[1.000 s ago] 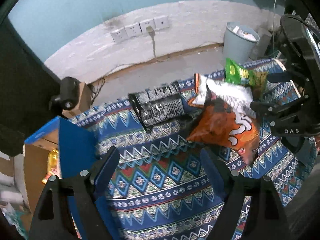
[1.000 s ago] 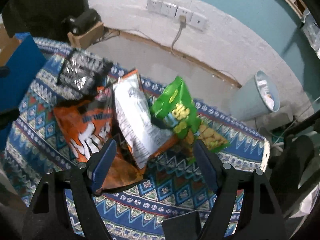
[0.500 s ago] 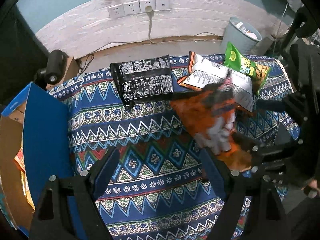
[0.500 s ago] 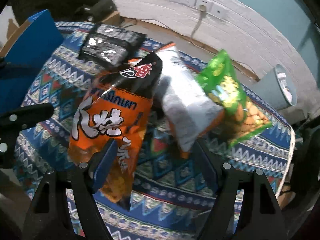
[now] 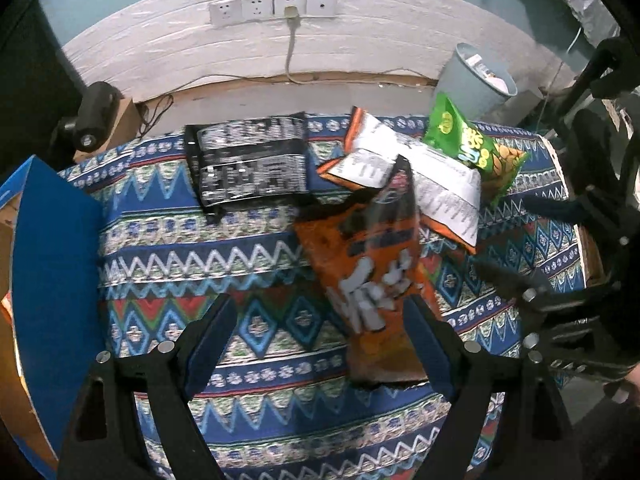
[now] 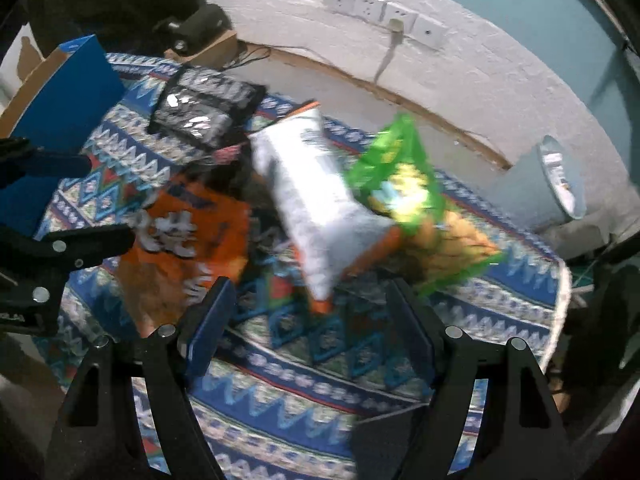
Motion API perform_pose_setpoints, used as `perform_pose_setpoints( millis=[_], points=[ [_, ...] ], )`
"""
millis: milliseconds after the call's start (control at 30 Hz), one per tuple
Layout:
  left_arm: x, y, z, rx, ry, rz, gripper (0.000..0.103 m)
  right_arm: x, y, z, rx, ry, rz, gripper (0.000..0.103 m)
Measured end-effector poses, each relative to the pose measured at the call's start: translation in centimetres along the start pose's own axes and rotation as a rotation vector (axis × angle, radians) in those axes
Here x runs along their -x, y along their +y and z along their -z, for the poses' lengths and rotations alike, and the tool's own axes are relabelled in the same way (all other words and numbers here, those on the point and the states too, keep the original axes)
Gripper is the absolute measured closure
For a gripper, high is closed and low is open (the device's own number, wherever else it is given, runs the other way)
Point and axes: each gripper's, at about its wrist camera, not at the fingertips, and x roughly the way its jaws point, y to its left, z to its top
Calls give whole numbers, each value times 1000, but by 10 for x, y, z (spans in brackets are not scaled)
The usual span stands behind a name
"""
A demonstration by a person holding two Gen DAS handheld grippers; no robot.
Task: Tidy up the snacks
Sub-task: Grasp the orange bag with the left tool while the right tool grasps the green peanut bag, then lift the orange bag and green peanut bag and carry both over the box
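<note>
An orange snack bag (image 5: 368,268) lies on the patterned tablecloth (image 5: 192,264), its dark top end leaning over a white-backed bag (image 5: 432,184). Its lower end sits beside the right finger of my left gripper (image 5: 316,312), which is open and empty. A green bag (image 5: 468,148) rests behind the white one, and a black bag (image 5: 248,164) lies flat farther left. My right gripper (image 6: 310,304) is open over the cloth just before the white-backed bag (image 6: 312,208), with the orange bag (image 6: 192,232) to its left and the green bag (image 6: 400,184) to its right.
A blue cardboard box (image 5: 52,280) stands open at the table's left edge with packets inside. A grey waste bin (image 5: 472,76) is on the floor behind the table. A small camera (image 5: 96,120) sits on a box at the back left. The table's rim (image 6: 560,300) curves close on the right.
The orange bag has come off the pile by the right gripper and dropped onto the cloth nearer my left gripper. My left gripper has sunk and rolled. Both stay open.
</note>
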Motion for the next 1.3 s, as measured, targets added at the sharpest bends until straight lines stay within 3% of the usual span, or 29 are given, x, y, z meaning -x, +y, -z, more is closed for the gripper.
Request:
perform_pose_setpoints(
  millis=[500,867,900,967,1000,1033,1167,1300],
  points=[
    [-57,-34,-13,-30,95,-34,15,4,-81,-32,-76,-99,73,25],
    [-66,-16,-15,-29,83,31,13,-50,-82,-36,-84,3,-12,25],
    [-66,-14,-15,-31,80,44,16,-54,-80,-35,-81,21,-10,25],
    [-65,-13,-14,-38,79,70,24,-62,-75,-31,-68,73,-13,34],
    [-65,-13,-13,-42,79,76,27,-69,-72,-27,-64,111,-30,44],
    [-63,-13,-13,-48,75,75,29,-71,-69,-24,-62,122,-41,47],
    [-57,-14,-6,-76,72,87,41,-68,-54,-14,-55,105,-48,51],
    [-51,-16,7,-107,76,85,45,-62,-35,-3,-57,105,-64,52]
  ],
)
